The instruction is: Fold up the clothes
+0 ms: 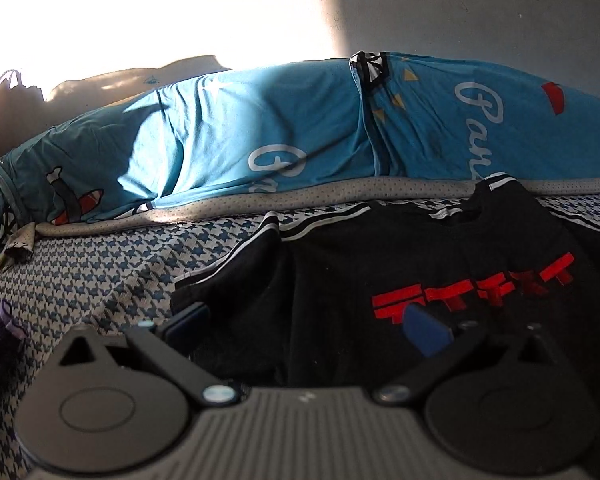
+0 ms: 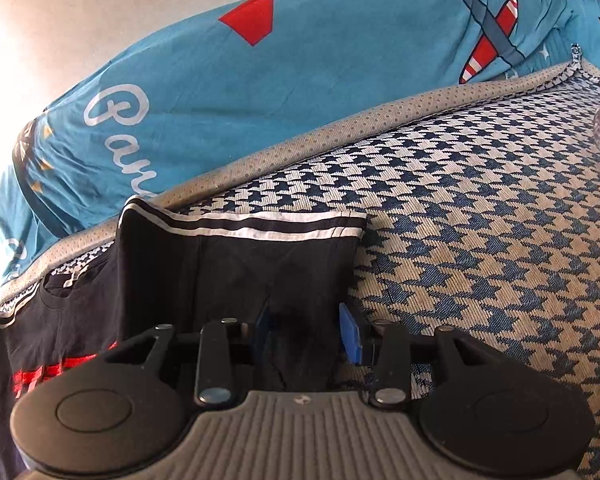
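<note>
While the black shirt (image 1: 440, 264) lies flat on the bed (image 2: 480, 220), sleeve (image 2: 240, 256) at twelve o'clock, we hold the left gripper (image 1: 308, 328) wide and empty; the right gripper (image 2: 306, 332) straddles the sleeve, pads loose. Next, we judge: pinch, fold inward.

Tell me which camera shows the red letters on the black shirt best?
The left wrist view. There the red blocky print on the black T-shirt shows almost whole, just beyond the wide-open left gripper. The right wrist view catches only a red sliver at its left edge.
</note>
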`<state>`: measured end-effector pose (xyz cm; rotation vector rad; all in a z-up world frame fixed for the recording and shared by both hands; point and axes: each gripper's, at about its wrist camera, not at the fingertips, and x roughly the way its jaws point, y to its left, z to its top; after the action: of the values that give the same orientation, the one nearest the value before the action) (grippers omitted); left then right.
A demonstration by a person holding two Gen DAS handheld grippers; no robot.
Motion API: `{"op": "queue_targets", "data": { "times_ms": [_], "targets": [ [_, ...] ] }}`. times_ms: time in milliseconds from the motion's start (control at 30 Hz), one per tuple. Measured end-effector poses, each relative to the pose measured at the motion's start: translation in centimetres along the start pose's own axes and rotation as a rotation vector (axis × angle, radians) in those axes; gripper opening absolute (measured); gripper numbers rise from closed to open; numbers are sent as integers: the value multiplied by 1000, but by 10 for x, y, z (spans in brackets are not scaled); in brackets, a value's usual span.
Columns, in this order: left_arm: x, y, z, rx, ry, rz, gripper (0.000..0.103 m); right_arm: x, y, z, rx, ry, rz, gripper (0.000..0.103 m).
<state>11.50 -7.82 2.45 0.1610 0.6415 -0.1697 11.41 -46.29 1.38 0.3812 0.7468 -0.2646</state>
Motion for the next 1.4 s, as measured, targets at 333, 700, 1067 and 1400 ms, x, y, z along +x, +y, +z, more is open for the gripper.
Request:
{"op": "queue_targets", "data": {
  "times_ms": [333,700,1067,1400],
  "targets": [
    [4,1,-1,-10,16,-4,103,2,11,-7,-81,-29,-26,18],
    [11,0,-4,2,43,3,103,-11,17,-6,-83,-105,-91,9],
    [14,-8,-12,54,65,-21,103,-7,-11,-5,-1,-75,-237,10],
    [-3,-14,-44,40,100,-65,103,-55,-21,-8,82,-105,-115,18]
  ]
}}
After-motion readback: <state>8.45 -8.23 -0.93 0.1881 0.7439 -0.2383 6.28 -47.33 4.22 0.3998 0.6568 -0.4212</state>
